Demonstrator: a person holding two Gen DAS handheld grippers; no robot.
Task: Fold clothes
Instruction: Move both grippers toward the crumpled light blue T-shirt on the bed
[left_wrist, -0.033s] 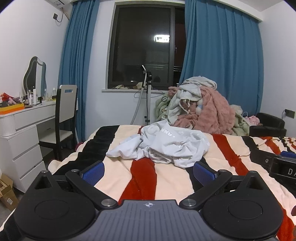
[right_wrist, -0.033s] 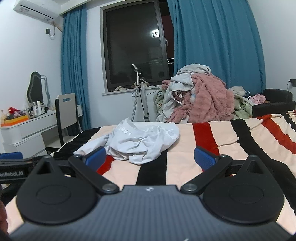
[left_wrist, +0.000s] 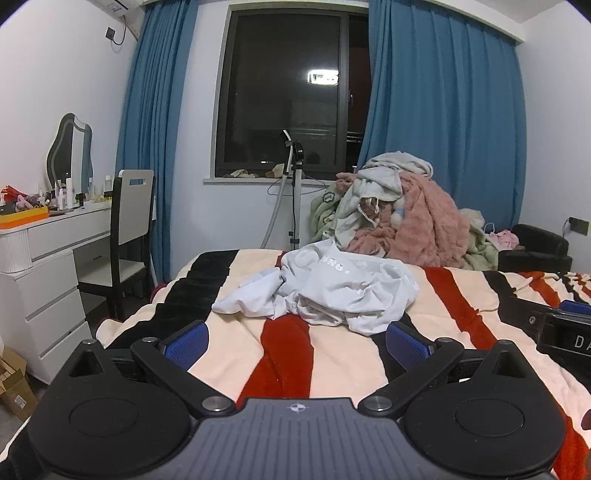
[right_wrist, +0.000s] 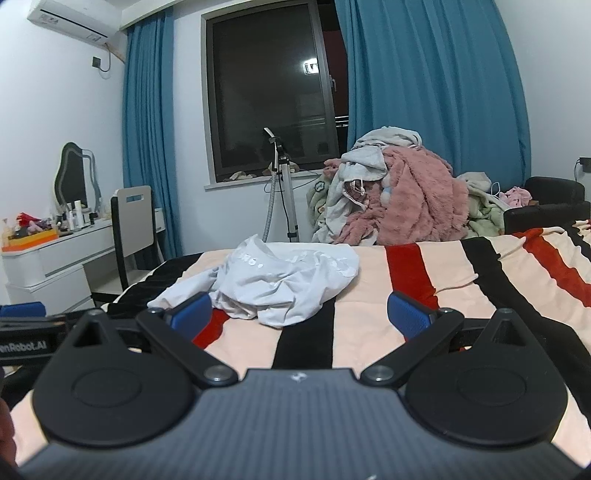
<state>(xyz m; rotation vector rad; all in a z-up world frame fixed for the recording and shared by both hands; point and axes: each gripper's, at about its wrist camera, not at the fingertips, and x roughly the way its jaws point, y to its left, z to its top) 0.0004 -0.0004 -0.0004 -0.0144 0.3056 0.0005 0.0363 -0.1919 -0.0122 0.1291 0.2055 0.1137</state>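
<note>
A: Where is the garment being kept?

B: The white garment (left_wrist: 325, 288) is lying crumpled on the striped blanket (left_wrist: 332, 354), far of both grippers. The left gripper (left_wrist: 295, 341) and right gripper (right_wrist: 299, 315) are being held spread, nothing gripped.

A: What could go wrong?

B: Blanket could be pinched along with the cloth, since layers are bunched.

A: What is being hidden?

B: Sleeves and hem are being lost in folds; the print is unreadable.

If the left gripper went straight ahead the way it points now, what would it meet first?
Most likely the crumpled white garment on the striped blanket. It lies dead ahead of the open left gripper, with only bare blanket between. Depth is hard to judge; a low path might brush the blanket first.
</note>
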